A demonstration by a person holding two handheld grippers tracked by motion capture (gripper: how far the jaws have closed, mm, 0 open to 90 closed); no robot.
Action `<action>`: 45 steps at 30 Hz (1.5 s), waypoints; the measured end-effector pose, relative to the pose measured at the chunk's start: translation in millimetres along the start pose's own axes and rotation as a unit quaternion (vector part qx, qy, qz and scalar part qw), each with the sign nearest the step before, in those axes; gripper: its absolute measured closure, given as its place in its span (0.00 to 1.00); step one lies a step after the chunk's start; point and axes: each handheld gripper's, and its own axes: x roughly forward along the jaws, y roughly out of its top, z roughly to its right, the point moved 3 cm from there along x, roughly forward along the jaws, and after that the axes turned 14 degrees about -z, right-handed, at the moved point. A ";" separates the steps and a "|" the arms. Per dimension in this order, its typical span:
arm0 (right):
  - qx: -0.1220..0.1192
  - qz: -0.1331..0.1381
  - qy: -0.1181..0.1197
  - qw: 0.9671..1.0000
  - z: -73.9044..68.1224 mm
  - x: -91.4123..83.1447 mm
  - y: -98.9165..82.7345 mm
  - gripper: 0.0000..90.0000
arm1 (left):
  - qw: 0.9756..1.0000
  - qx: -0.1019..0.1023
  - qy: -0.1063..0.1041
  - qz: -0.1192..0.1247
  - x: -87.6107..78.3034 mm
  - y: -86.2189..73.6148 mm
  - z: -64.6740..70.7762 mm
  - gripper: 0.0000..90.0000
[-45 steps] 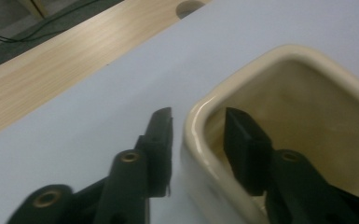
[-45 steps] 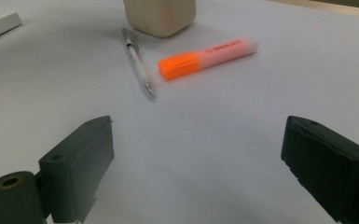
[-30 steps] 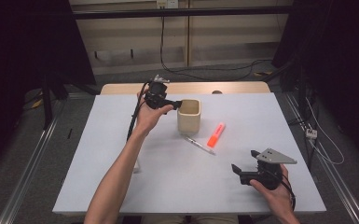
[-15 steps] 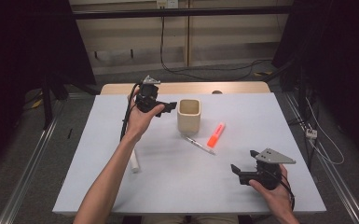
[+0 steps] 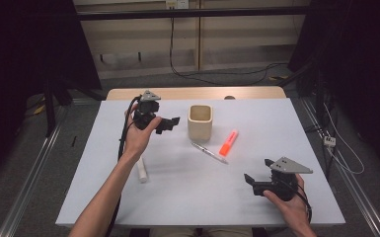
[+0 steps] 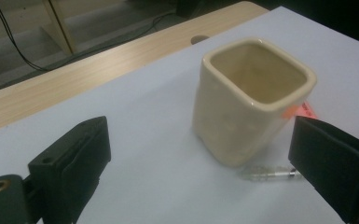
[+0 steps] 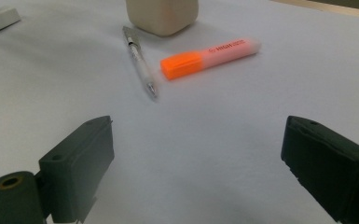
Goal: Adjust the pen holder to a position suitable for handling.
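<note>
Lower right of the high view, the right claw (image 5: 250, 181) gapes empty over the counter (image 5: 187, 197); mid-frame lie pen (image 5: 209, 152) and highlighter (image 5: 228, 142). Beyond, the left claw (image 5: 173, 121), just opened and empty, faces the cup (image 5: 200, 122); approach the pen squarely

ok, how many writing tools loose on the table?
3: orange highlighter right of the cup, clear pen beside it, white marker under the left forearm. Cup's inside partly hidden.
</note>
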 end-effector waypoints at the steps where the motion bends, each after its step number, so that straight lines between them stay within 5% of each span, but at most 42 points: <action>1: 0.000 0.000 0.000 1.000 -0.2 0.1 0.1 0.10 | 1.000 0.004 0.003 -0.001 -2.4 -2.2 1.0 0.06; 18: 0.000 -0.001 0.000 1.000 -0.7 0.2 0.4 0.10 | 1.000 -0.016 0.018 0.009 -28.1 -51.6 -2.7 0.06; 28: 0.002 -0.003 -0.001 1.000 -1.1 0.9 1.4 0.10 | 1.000 -0.005 0.022 0.002 -37.1 -82.5 6.1 0.06; 38: 0.004 -0.008 -0.002 1.000 -1.4 2.7 1.3 0.10 | 0.998 -0.040 0.035 0.021 -53.0 -120.9 2.0 0.06; 45: 0.003 -0.005 -0.002 1.000 -1.6 0.3 -0.1 0.10 | 0.998 -0.045 0.031 0.020 -61.6 -140.5 8.7 0.06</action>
